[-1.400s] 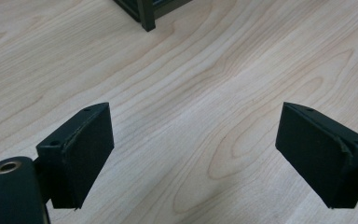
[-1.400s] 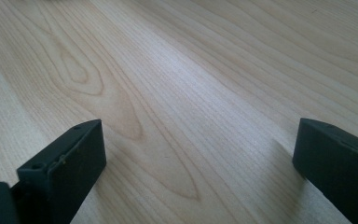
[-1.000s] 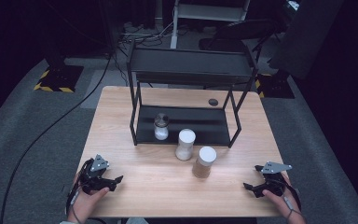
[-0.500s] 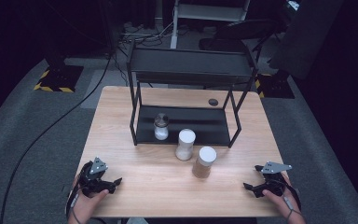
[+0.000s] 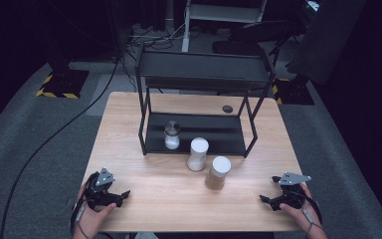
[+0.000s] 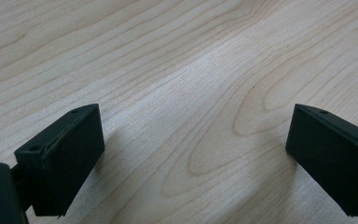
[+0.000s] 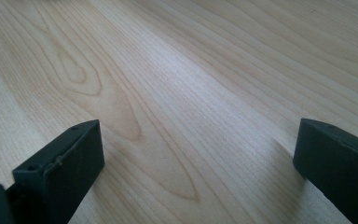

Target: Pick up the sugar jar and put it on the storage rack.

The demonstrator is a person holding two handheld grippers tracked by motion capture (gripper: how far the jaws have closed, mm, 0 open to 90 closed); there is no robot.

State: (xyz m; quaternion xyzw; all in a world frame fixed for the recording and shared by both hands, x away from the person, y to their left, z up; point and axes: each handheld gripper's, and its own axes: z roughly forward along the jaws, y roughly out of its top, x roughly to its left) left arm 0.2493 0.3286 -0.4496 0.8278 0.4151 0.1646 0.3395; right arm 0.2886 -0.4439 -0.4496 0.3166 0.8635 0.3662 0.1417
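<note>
Left tool (image 5: 121, 195): jaws spread wide, nothing between them, resting low at the near left corner of the tabletop (image 5: 159, 199). Right tool (image 5: 266, 200): jaws likewise apart and empty, at the near right corner. Brown-filled jar (image 5: 218, 173), white lid: upright, mid-tabletop, well apart from both tools. White jar (image 5: 197, 154): upright, just beside it, in front of the black rack (image 5: 199, 74). Small glass jar (image 5: 171, 135): on the rack's lower shelf, left side.
</note>
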